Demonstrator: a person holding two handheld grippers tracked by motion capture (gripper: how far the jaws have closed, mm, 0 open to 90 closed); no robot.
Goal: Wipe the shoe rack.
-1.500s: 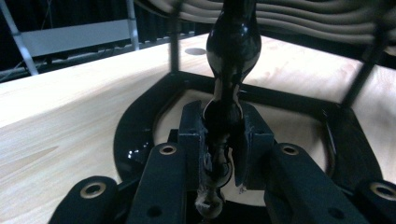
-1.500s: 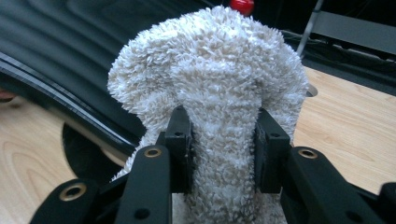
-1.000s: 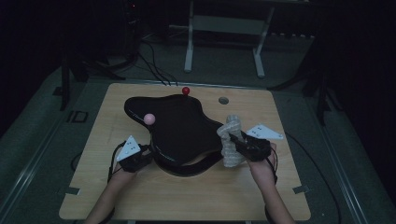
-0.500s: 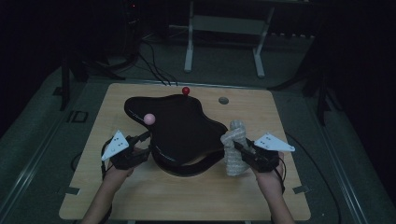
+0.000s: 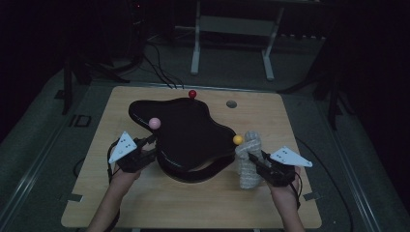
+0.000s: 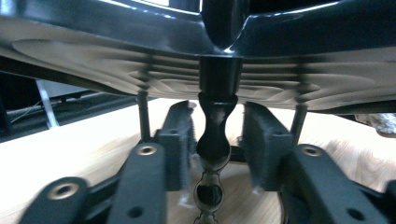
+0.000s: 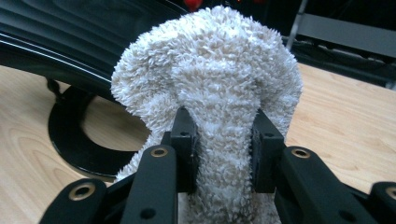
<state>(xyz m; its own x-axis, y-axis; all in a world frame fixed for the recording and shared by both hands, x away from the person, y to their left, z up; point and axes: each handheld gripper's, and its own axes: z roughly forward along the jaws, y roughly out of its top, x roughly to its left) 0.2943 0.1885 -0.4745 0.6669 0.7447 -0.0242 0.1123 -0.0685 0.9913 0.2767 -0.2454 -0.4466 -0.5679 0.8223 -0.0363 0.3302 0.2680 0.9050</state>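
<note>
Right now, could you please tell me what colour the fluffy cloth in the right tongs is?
White; the cloth shows best in the right gripper view.

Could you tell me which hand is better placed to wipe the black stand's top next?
Probably the right: its gripper is shut on the white cloth beside the stand; the left gripper straddles a post underneath.

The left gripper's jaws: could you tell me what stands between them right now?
In the left gripper view, a black turned post under the black tray stands between the left gripper jaws, with gaps either side; the jaws have just been closing.
</note>
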